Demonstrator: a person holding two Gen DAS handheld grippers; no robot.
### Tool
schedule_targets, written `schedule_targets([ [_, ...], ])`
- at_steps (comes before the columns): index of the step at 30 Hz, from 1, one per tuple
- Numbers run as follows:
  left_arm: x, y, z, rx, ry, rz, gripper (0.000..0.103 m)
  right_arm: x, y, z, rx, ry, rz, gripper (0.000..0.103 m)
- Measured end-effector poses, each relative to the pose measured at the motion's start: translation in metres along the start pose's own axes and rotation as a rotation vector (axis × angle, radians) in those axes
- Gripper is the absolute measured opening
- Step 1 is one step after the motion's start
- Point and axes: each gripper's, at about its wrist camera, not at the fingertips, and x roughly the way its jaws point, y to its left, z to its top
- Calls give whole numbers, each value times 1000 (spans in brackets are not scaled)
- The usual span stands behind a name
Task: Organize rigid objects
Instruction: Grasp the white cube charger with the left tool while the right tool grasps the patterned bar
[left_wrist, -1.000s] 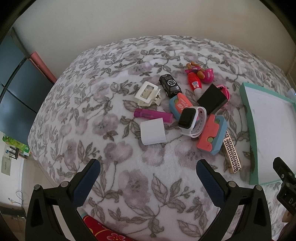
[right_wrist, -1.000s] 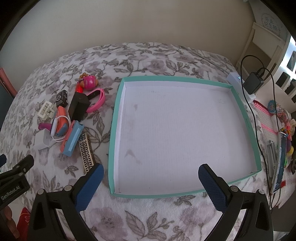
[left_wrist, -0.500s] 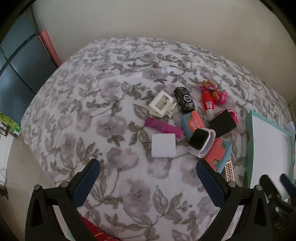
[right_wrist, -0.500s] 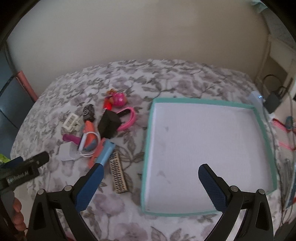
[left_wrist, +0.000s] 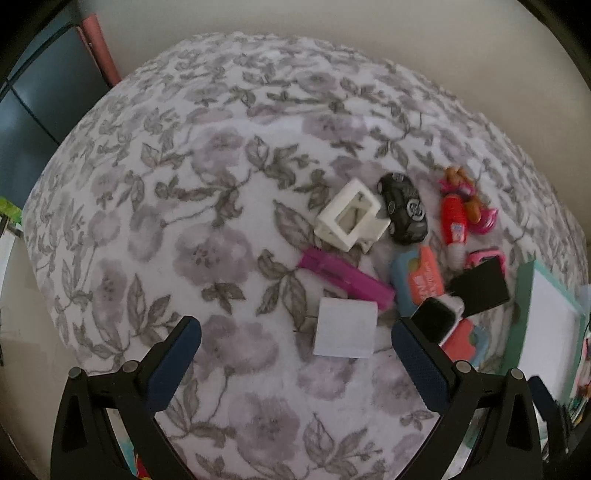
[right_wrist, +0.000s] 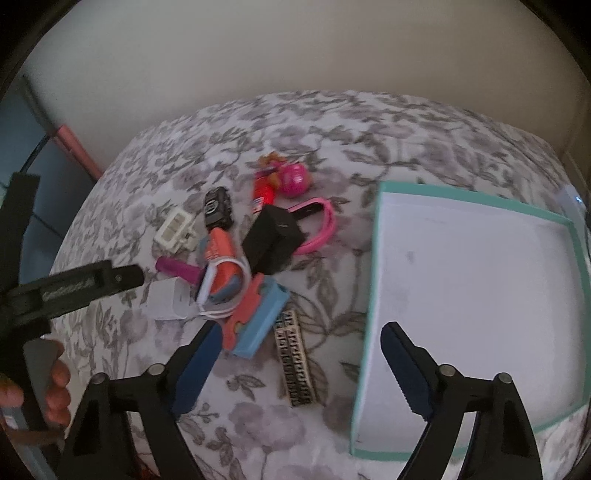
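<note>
Just a plain room, soft daylight

Bare cream wall (right_wrist: 295, 55) at 12 o'clock, floral bedspread (left_wrist: 184, 221) in the middle, dark cabinet (left_wrist: 33, 110) at 10.

I am looking down at a bed (right_wrist: 369, 125) in a grey floral cover. Lying on it at the right of my right view is a teal-rimmed tray (right_wrist: 373, 258); left of centre a heap is sitting: white charger (left_wrist: 345, 326), magenta stick (left_wrist: 343, 277), black toy car (left_wrist: 402, 206), patterned bar (right_wrist: 295, 363).
</note>
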Motion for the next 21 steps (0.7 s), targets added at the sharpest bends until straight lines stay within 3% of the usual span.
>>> schedule_targets([
  [6,14,-9,-4,52,16,7,99,21,8,-1,-31,57,13,79],
  [13,20,-16,-9,83,25,-16,91,34,14,-10,-84,102,0,57],
  [17,26,-18,-13,88,38,-29,87,39,16,-14,-114,119,-16,53],
  [21,35,-19,-16,100,64,-36,71,38,16,-17,-124,132,-13,47],
])
